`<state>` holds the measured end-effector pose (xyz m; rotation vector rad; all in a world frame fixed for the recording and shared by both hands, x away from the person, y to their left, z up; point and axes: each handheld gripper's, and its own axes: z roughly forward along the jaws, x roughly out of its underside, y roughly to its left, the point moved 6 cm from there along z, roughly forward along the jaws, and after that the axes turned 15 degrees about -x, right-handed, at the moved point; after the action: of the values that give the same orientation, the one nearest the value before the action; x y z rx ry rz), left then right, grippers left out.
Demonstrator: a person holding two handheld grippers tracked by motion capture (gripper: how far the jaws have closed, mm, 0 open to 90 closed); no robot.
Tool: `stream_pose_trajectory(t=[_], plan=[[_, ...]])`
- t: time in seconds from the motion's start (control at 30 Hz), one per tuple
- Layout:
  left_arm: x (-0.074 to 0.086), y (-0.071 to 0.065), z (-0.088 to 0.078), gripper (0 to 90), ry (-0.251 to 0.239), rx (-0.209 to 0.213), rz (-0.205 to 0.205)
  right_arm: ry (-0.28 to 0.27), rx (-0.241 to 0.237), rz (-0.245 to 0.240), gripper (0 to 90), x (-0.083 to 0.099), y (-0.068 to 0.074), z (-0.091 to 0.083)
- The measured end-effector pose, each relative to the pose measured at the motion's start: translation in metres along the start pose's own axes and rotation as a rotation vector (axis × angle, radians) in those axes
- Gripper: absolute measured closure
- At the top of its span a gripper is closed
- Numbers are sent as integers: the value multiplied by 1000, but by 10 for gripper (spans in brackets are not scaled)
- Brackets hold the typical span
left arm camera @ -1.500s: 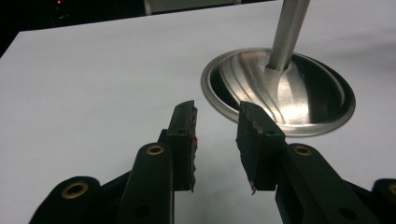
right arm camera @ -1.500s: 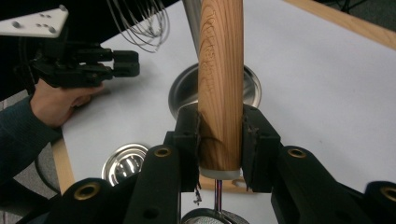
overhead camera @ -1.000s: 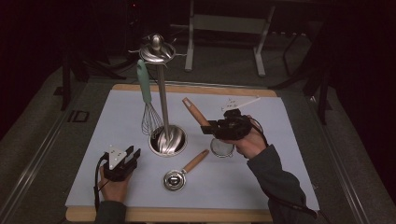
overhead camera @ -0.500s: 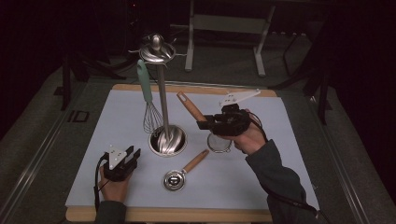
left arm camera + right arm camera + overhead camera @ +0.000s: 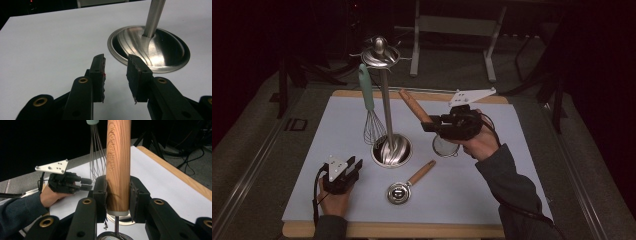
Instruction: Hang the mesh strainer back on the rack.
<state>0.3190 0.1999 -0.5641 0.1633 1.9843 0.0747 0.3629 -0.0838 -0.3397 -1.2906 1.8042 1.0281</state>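
Gripping the wooden-handled small mesh strainer [image 5: 445, 145] in my right fingers [image 5: 428, 126], handle slanting up and far-left toward the steel utensil stand [image 5: 384, 100]; my left fingers [image 5: 353, 167] rest released, near-left.

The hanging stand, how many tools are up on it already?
Done: only the whisk hangs from the stand. In hand: the right gripper grips a wooden-handled strainer above the mat. Left: the measuring cup lies flat; the left gripper waits open.
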Motion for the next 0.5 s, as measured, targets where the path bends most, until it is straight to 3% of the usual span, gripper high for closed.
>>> stream_pose_trajectory(t=[0.5], plan=[[0, 0, 0, 675, 0, 0, 1, -57, -2, -62, 708, -24, 15, -12]])
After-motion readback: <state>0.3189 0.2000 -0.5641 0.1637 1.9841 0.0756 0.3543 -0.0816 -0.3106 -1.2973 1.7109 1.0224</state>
